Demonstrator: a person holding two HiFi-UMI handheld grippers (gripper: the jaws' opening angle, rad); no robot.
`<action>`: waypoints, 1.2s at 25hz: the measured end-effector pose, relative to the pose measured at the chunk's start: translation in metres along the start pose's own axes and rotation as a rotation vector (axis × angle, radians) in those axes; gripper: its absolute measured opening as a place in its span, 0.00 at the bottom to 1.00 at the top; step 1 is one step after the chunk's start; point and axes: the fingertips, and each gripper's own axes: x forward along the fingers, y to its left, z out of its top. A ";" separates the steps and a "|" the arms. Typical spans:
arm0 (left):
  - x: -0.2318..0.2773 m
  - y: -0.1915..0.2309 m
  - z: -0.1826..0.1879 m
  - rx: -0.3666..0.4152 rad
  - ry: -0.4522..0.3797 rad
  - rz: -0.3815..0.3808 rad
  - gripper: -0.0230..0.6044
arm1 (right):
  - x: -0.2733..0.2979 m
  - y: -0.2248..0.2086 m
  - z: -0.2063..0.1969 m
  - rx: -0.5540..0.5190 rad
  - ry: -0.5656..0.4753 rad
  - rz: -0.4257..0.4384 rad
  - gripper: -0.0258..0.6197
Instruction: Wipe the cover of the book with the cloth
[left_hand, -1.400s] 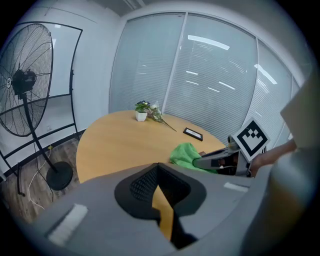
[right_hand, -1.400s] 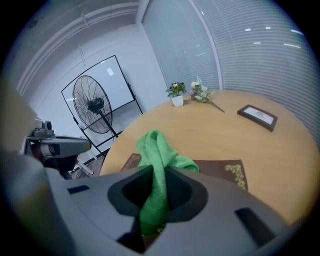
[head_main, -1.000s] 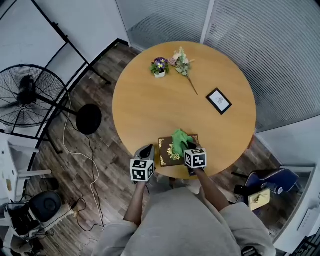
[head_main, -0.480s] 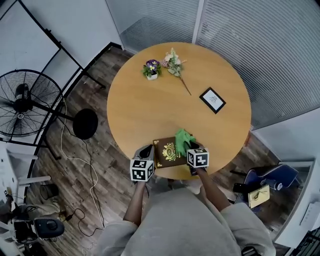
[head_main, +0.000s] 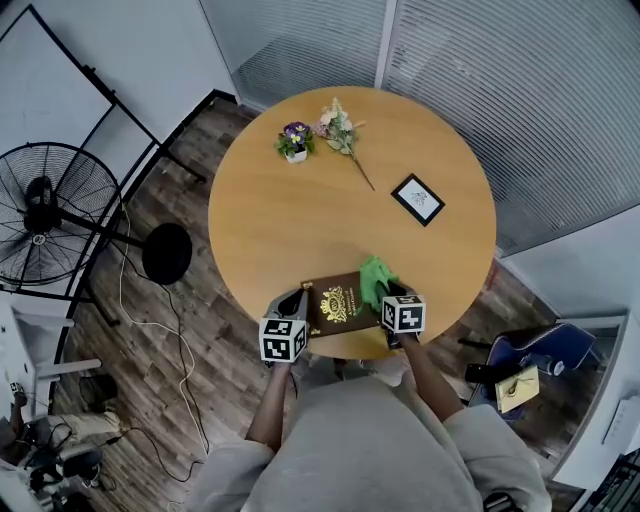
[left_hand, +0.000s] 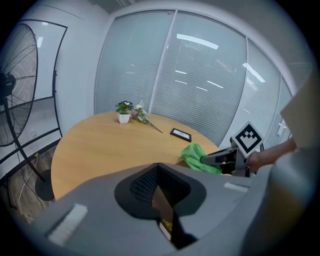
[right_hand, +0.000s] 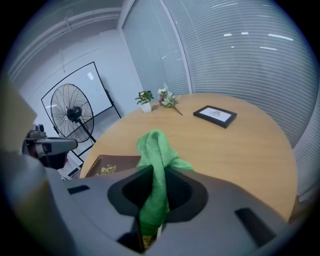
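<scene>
Green cloth pinched in right tongs on brown book, left tongs clamping its edge.

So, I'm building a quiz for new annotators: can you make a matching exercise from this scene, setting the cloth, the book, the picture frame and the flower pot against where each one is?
A cloth
B book
C picture frame
D flower pot

1 lies flat toward the right side of the table
2 clamped in the right tool
3 stands at the far edge beside a loose sprig
4 at the near edge, gripped by the left tool

Pairs: A-2, B-4, C-1, D-3.
</scene>
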 end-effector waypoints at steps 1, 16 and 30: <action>0.000 0.000 0.000 0.001 -0.001 -0.001 0.05 | -0.001 -0.002 0.000 0.000 -0.001 -0.004 0.15; -0.009 -0.005 0.002 0.008 -0.016 -0.003 0.05 | -0.031 -0.040 0.005 0.020 -0.047 -0.111 0.15; -0.024 0.001 -0.005 -0.028 -0.032 0.026 0.05 | -0.071 0.037 0.047 -0.057 -0.203 0.028 0.15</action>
